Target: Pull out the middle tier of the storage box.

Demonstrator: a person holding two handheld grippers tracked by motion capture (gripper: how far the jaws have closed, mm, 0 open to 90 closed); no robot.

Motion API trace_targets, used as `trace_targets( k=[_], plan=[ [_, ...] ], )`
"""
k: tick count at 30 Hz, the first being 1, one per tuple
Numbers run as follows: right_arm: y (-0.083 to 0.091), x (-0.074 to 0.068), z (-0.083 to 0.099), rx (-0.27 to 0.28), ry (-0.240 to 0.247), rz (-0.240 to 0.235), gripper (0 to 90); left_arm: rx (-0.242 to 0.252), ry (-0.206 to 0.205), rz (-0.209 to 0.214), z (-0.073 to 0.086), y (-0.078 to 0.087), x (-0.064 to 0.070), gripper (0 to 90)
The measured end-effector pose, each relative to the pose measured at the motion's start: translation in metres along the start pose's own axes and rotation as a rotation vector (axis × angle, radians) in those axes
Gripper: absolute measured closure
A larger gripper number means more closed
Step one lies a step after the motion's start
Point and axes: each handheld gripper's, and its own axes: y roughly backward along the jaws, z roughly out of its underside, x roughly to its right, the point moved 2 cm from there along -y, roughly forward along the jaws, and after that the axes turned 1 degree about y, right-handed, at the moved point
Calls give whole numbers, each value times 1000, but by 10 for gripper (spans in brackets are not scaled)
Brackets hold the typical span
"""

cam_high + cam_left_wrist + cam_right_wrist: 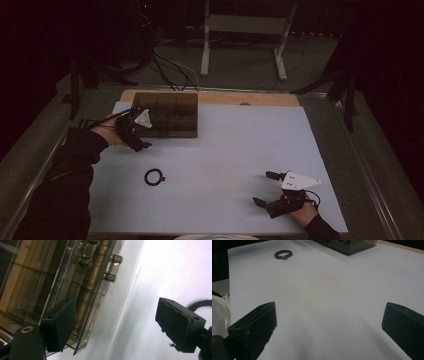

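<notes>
Nearest the person, the right gripper [272, 192] rests low on the white desk [235, 150] at its near right corner, jaws spread wide and holding nothing; in the right gripper view they frame bare white surface. A little farther out and to the left lies a small dark beaded bracelet [154, 177], flat on the sheet and well apart from both grippers (it has one brownish bead on its ring).

Farther still, at the far left of the desk, the left gripper [116, 325] sits at the near left corner of a smoky clear compartment box [167, 114]. Its jaws are spread, one pad [60, 322] right against the box's corner, the other over bare desk, so nothing is pinched yet.

The box looks like thin, stiff plastic: light, hard and slick, likely to slide on the sheet rather than lift if pushed. The small clear latch [111, 267] on its edge seems the natural place to work the lid; for moving the box, a wall or corner gripped squarely should serve better than the smooth lid.
</notes>
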Motion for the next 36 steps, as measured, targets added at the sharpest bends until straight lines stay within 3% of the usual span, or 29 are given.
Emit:
trace_targets(
  k=[3,4,9,11,15,19,20,24,28,36],
  plan=[
    [0,0,0,1,-1,-1,0,-15,-32,-14,0,-3,1,263],
    [0,0,0,-1,-1,-1,0,-25,-67,-27,-1,-4,1,273],
    [-1,0,0,-4,-1,-3,0,-39,-107,-42,-4,-5,-1,377],
    [-1,0,0,-4,0,-3,0,-47,-129,-45,-4,-7,-2,468],
    [0,0,0,-5,0,-4,0,-85,-183,-52,-6,-13,-7,559],
    [-1,0,0,-6,1,-7,0,-89,-198,-58,-7,-16,-10,642],
    [-1,0,0,-5,0,-6,0,-97,-203,-35,-7,-18,-12,659],
    [0,0,0,-5,-3,-6,0,-122,-228,-22,-10,-23,-15,711],
    [0,0,0,-5,-2,-7,0,-138,-239,4,-14,-26,-17,743],
    [0,0,0,-5,-4,-9,0,-172,-262,6,-21,-32,-20,786]
  ],
)
